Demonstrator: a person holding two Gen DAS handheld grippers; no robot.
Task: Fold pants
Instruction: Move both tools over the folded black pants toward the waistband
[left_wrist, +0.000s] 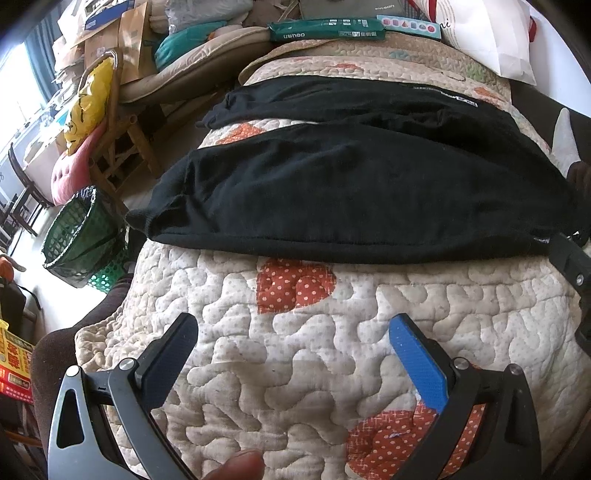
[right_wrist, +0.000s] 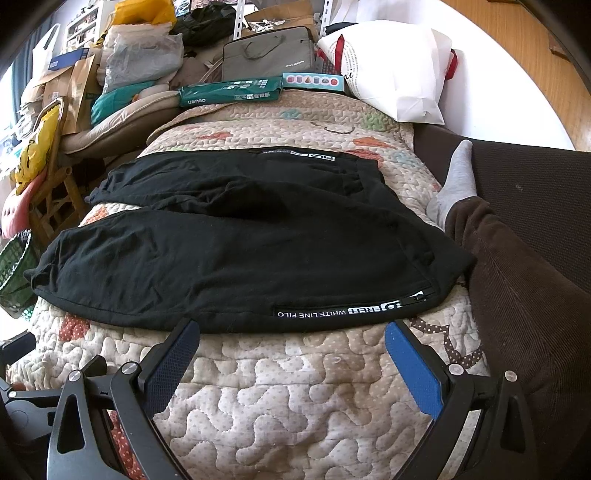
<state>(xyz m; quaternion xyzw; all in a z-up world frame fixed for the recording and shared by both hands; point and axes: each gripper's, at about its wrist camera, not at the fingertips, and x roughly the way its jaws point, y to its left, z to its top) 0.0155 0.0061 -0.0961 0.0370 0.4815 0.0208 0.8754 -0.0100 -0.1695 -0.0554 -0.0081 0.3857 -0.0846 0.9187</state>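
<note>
1. Black pants (right_wrist: 236, 254) lie spread flat across a quilted bed cover (right_wrist: 295, 387), legs pointing left.
2. The left gripper (left_wrist: 293, 338) hovers near the pants' front edge, fingers wide apart, empty.
3. The right gripper (right_wrist: 291, 343) sits just beside the waistband, fingers wide apart, empty.

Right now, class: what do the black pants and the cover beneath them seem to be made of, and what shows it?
Black pants: apparently soft matte knit, perhaps cotton jersey; the sign is limp folds without shine.
Cover: quilted fabric, probably padded cotton; the sign is puffy stitched squiggles and dotted patchwork patches.
</note>
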